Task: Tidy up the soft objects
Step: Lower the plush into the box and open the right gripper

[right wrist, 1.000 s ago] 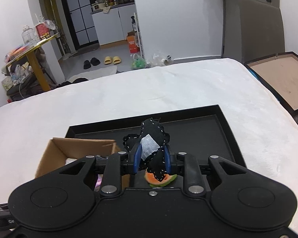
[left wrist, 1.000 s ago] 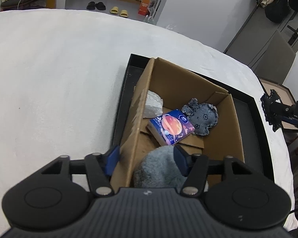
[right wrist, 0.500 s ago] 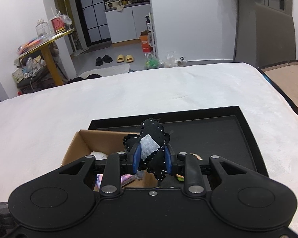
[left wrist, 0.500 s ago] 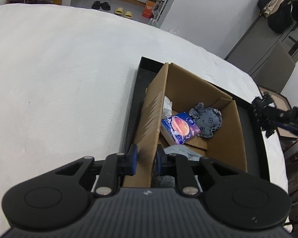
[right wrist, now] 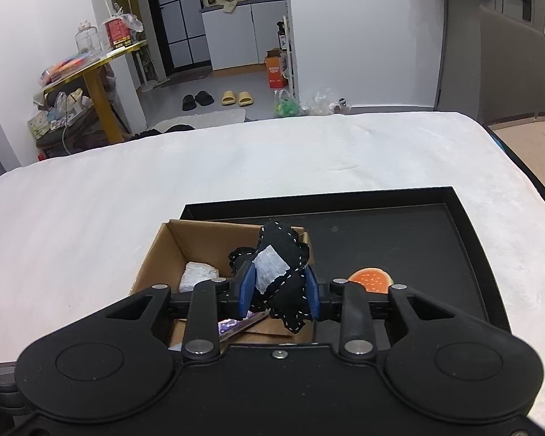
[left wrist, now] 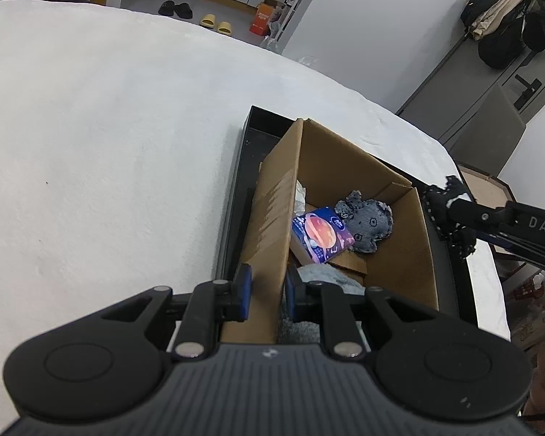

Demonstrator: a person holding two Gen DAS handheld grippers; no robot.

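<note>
The left gripper (left wrist: pixel 266 292) is low at the near corner of the box (left wrist: pixel 396 189), its blue pads pinching the box's left wall, one pad outside and one inside beside a grey plush (left wrist: pixel 330 278). The right gripper (right wrist: pixel 278 289) is held above the box's right side, pointing along the tray (right wrist: pixel 468 239), with its pads pressed on a black white-stitched toy (right wrist: pixel 283 269) raised clear of the box. Inside the box lie a blue packet (left wrist: pixel 321 234), a grey doll (left wrist: pixel 368 223) touching it, and a white wad (right wrist: pixel 198 274); an orange burger toy (right wrist: pixel 370 279) lies on the tray just right of the box, on the white sheet (left wrist: pixel 109 138).
</note>
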